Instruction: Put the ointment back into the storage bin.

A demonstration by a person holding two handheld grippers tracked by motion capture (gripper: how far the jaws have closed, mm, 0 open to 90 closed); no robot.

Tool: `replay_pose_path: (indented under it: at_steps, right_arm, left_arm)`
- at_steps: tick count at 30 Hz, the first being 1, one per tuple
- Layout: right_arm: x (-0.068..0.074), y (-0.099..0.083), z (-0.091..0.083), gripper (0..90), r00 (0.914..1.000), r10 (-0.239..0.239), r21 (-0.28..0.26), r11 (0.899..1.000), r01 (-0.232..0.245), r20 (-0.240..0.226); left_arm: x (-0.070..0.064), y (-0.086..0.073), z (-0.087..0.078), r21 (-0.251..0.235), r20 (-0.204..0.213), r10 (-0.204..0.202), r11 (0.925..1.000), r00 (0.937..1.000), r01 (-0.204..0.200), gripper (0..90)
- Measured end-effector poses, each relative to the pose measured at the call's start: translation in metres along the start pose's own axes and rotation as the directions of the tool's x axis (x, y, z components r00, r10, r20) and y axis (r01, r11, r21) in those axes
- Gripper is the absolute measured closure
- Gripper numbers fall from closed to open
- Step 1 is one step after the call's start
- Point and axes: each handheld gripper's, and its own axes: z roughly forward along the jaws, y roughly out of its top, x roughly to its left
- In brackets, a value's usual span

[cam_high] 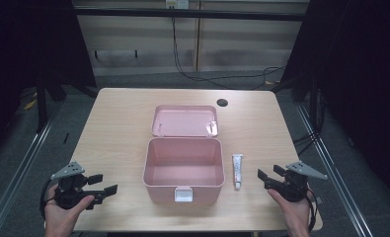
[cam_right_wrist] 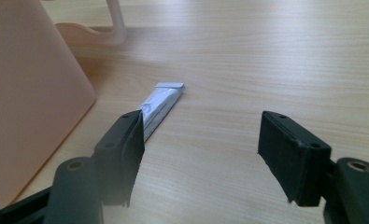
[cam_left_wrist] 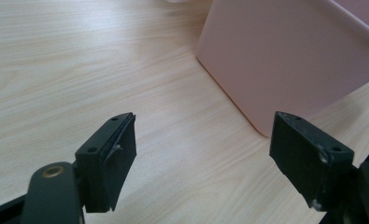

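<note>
A pink plastic box [cam_high: 183,170] stands open in the middle of the wooden table [cam_high: 123,113], its lid [cam_high: 184,120] folded back flat behind it. A small white tube [cam_high: 237,170] lies on the table just right of the box. My left gripper [cam_high: 103,184] is held low at the front left, open and empty, with the box wall [cam_left_wrist: 285,56] ahead of its jaws. My right gripper [cam_high: 267,175] is at the front right, open and empty, a short way right of the tube [cam_right_wrist: 159,109].
A dark round hole [cam_high: 222,102] sits in the tabletop at the back right. Black cables [cam_high: 192,74] run across the floor behind the table. A white latch [cam_high: 183,194] hangs on the box's front wall. Bare wood lies on both sides of the box.
</note>
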Motion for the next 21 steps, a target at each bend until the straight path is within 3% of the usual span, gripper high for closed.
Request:
replay_pose_path:
  at_steps: [3, 8, 11, 12, 13, 14, 21]
  right_arm:
    - [-0.001, 0.0, 0.0, 34.5, 1.0, -0.003, 0.016, 1.0, 0.004, -0.004]
    - [-0.004, 0.004, 0.0, 35.5, 0.9972, 0.008, 0.059, 0.998, -0.003, -0.074]
    - [-0.002, 0.006, -0.001, 36.2, 0.9967, -0.005, 0.08, 0.997, 0.012, -0.081]
    - [-0.001, 0.009, -0.002, 36.8, 0.9942, 0.025, 0.119, 0.993, -0.012, -0.105]
    - [-0.001, 0.009, -0.002, 36.8, 0.9942, 0.025, 0.119, 0.993, -0.012, -0.105]
    - [0.002, 0.013, -0.002, 40.4, 0.9931, 0.031, 0.157, 0.988, -0.013, -0.113]
    - [0.012, 0.021, 0.0, 46.7, 0.9953, 0.051, 0.219, 0.975, -0.031, -0.083]
  left_arm:
    - [0.0, 0.0, 0.0, 0.004, -0.001, 0.001, 1.0, 1.0, -0.001, 22.8]
    - [-0.001, 0.0, 0.0, 0.008, -0.001, 0.007, 0.9999, 1.0, -0.007, 23.3]
    - [-0.002, 0.0, 0.0, 0.013, -0.002, 0.011, 0.9999, 0.9999, -0.01, 23.6]
    - [-0.002, 0.0, 0.0, 0.016, -0.002, 0.013, 0.9998, 0.9999, -0.013, 23.7]
    - [-0.002, 0.0, 0.0, 0.016, -0.002, 0.013, 0.9998, 0.9999, -0.013, 23.7]
    - [-0.002, 0.0, 0.0, 0.014, -0.003, 0.011, 0.9998, 0.9999, -0.011, 23.7]
    - [-0.001, 0.0, -0.001, 0.013, 0.001, 0.008, 0.9999, 1.0, -0.008, 23.7]
